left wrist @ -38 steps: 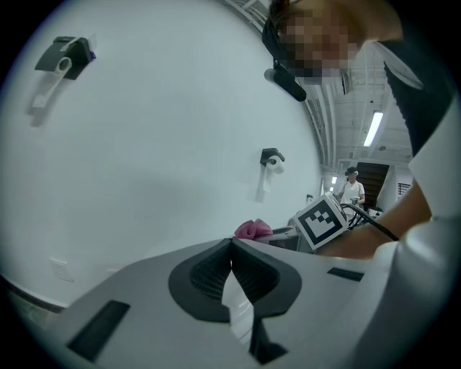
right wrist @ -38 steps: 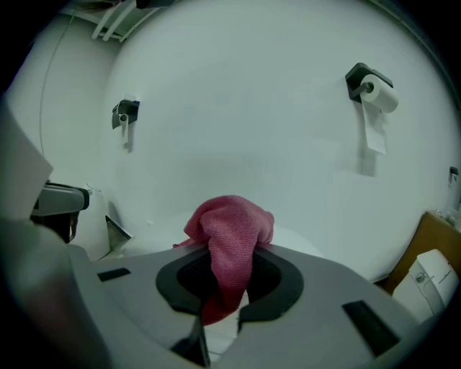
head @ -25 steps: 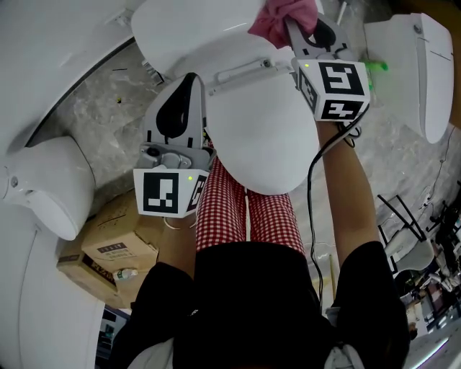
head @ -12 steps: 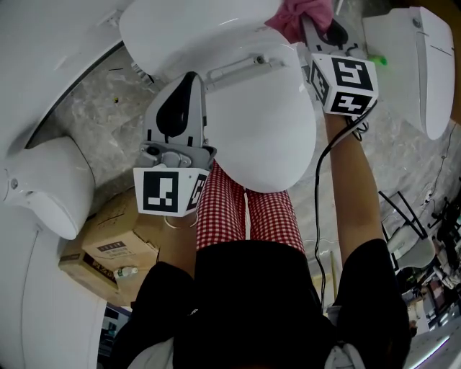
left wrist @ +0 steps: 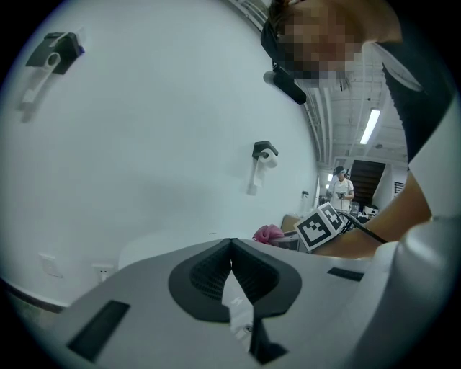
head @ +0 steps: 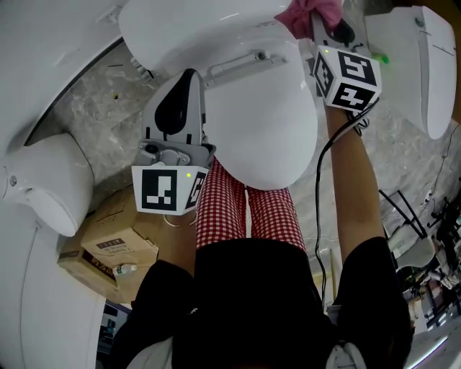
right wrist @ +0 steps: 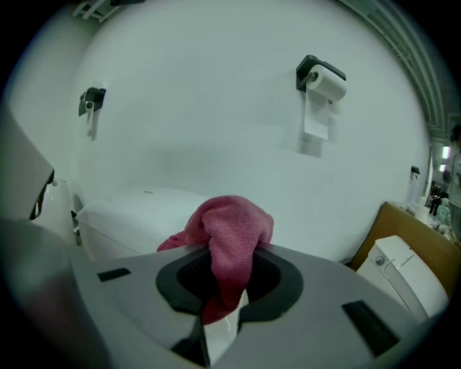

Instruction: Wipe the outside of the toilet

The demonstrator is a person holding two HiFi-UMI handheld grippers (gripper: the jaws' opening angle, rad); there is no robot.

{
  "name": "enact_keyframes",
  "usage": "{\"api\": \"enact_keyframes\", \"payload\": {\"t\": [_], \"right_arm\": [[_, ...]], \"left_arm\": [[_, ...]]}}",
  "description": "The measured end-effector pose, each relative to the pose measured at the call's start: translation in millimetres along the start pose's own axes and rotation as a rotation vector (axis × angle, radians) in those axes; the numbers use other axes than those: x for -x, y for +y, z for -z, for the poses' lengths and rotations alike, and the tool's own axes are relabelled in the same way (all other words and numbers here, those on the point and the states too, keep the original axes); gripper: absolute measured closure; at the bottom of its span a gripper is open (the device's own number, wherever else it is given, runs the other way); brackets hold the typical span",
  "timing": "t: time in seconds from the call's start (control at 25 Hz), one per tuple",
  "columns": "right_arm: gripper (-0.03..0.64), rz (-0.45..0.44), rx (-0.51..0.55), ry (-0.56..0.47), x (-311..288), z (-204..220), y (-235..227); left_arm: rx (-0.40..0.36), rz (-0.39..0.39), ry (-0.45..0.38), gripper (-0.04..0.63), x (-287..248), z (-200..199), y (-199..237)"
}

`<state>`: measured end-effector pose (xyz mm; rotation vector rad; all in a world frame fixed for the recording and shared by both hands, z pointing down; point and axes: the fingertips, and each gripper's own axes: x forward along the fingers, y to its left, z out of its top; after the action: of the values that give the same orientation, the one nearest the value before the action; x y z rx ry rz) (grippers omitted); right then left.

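A white toilet (head: 266, 122) with its lid down stands below me, its tank (head: 187, 29) at the top of the head view. My right gripper (head: 311, 13) is shut on a pink cloth (head: 306, 11) at the tank's right end; the cloth (right wrist: 227, 238) bunches out of the jaws in the right gripper view, with the tank (right wrist: 137, 212) just behind it. My left gripper (head: 189, 83) is shut and empty, held over the left side of the lid. In the left gripper view its jaws (left wrist: 230, 249) meet with nothing between them.
Other white toilets stand at the left (head: 50, 184) and right (head: 425, 65). A cardboard box (head: 108, 249) sits on the floor at lower left. A toilet-paper holder (right wrist: 320, 86) hangs on the white wall. The floor is grey marble (head: 94, 108).
My right gripper has carried the pink cloth up and to the right, along the tank's right end. The left gripper has stayed where it was.
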<state>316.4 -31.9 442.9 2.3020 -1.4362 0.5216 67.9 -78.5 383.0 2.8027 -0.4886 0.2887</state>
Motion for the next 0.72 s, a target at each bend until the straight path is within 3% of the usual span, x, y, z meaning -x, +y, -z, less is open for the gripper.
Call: {"api": "enact_keyframes", "payload": {"t": [0.16, 0.36, 0.48, 0.72], "right_arm": [[0.538, -0.015, -0.011, -0.044, 3, -3, -1], [0.538, -0.022, 0.065, -0.179, 28, -38, 20], [0.538, -0.093, 0.052, -0.258, 46, -56, 51], [0.538, -0.287, 0.06, -0.321, 62, -65, 129]], "left_arm": [[-0.001, -0.008, -0.005, 0.586, 5, -2, 3], [0.004, -0.025, -0.016, 0.586, 16, 0, 15], [0.01, -0.044, -0.022, 0.586, 26, 1, 21], [0.022, -0.07, -0.022, 0.586, 39, 3, 32]]}}
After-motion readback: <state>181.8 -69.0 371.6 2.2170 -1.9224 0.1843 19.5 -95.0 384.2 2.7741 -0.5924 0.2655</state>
